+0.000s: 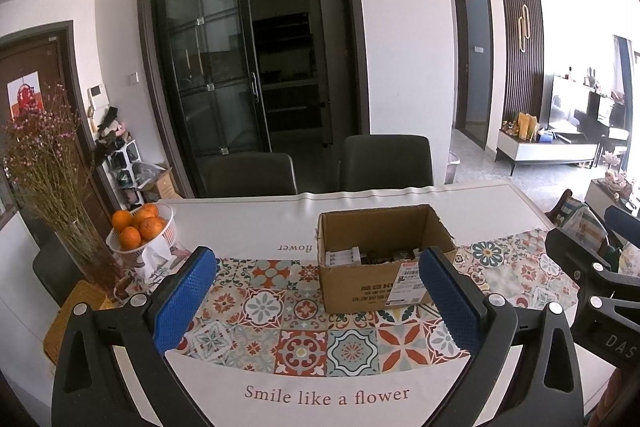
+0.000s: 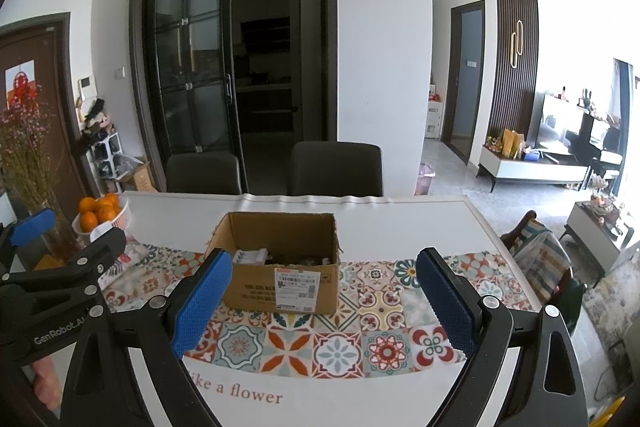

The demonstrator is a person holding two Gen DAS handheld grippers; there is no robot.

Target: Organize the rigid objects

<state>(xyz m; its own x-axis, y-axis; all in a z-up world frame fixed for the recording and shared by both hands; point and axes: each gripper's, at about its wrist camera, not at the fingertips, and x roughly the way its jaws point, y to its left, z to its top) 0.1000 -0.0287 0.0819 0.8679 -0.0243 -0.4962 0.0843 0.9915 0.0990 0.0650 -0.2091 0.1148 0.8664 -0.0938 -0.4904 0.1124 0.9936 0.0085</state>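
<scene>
Open cardboard box (image 1: pixel 380 263) sits mid-table (image 1: pixel 248 223) on the patterned tile runner (image 1: pixel 304 323), small items inside, too dim to identify. Left hand-held gripper (image 1: pixel 316 303) and right hand-held gripper (image 2: pixel 324 301) both hover above the near table edge, jaws spread wide, holding nothing. Basket of oranges (image 1: pixel 140 231) and dried-flower vase (image 1: pixel 76 247) stand at the far left corner

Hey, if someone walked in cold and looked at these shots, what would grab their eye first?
Probably the open cardboard box, standing mid-table on the bright patterned tile runner with small items inside. Next, the basket of oranges at the table's far left corner, and the open blue-padded left claw and right claw framing the foreground.
</scene>
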